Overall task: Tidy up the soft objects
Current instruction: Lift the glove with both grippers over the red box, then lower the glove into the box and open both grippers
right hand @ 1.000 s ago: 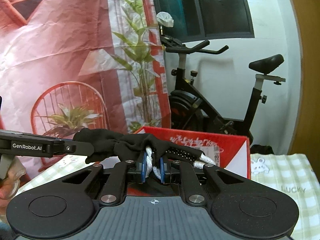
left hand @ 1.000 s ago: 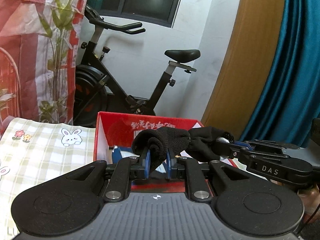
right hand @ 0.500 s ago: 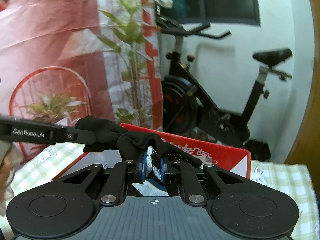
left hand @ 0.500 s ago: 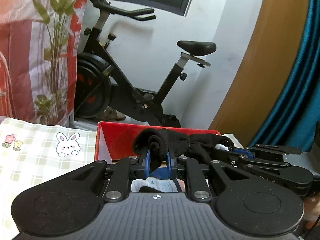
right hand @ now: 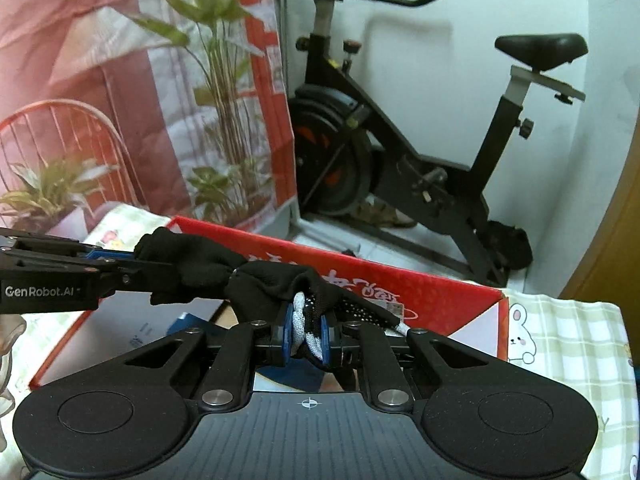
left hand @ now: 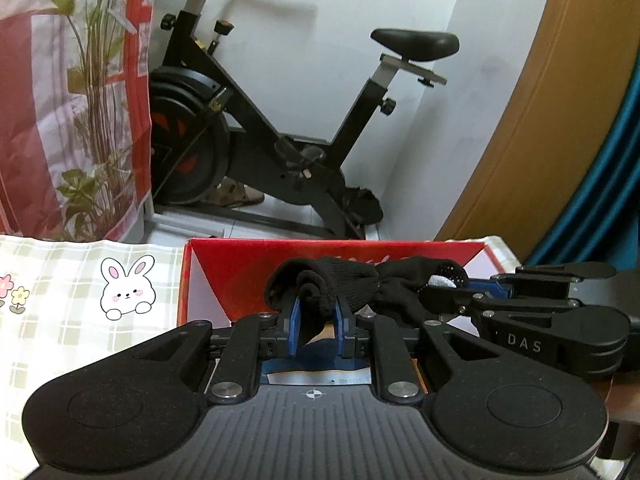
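- Both grippers are clamped on one black knit glove: the left gripper (left hand: pixel 316 322) pinches its rolled cuff end between the blue pads, and the right gripper (right hand: pixel 306 338) pinches the finger end, where a white-and-grey trim bunches between its pads.
- Stretched between the two, the black glove (left hand: pixel 352 286) hangs in the air, twisted at its middle, just above the open red cardboard box (left hand: pixel 240 268).
- Seen from the right wrist, the glove (right hand: pixel 224 276) runs from the left gripper's fingers on the left edge across to the right gripper, over the box's near red wall (right hand: pixel 440 292).
- Inside the box something blue and white lies on the bottom; what it is cannot be made out.
- The box sits on a desk covered by a checked cloth with a rabbit print (left hand: pixel 126 290); an exercise bike (left hand: pixel 280 120) stands behind.
- Step in hand, as it looks: carrying the bundled glove to the box for stowing.
- Next move, by my reckoning: lower both ends together inside the red walls, then part the pads, so the twist does not spring loose or drape over the rim.
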The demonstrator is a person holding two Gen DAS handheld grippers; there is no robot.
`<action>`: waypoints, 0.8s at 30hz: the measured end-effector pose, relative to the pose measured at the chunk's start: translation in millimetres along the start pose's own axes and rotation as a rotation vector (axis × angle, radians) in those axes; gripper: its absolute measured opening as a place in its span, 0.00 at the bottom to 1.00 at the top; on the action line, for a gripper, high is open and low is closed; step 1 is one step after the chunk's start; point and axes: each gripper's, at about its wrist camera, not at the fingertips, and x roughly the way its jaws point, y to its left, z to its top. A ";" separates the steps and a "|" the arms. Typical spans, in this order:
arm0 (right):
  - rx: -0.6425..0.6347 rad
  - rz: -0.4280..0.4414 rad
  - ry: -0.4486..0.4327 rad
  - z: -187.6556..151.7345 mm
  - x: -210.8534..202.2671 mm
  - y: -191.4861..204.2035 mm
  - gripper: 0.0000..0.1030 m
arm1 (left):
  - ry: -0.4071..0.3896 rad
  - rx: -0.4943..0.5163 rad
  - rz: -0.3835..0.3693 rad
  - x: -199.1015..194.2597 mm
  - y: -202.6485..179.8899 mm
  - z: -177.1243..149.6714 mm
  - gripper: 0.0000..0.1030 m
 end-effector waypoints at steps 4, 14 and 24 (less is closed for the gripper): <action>-0.013 -0.013 0.030 1.1 12.9 0.7 0.13 | 0.015 0.014 0.016 9.0 -0.8 -1.3 0.19; -0.021 -0.048 0.071 -1.3 25.2 0.3 0.25 | 0.026 0.065 0.057 19.1 -2.0 -0.9 0.46; -0.031 -0.073 0.045 -2.2 1.0 1.1 0.62 | -0.010 0.073 0.074 -2.1 -6.7 -0.4 0.68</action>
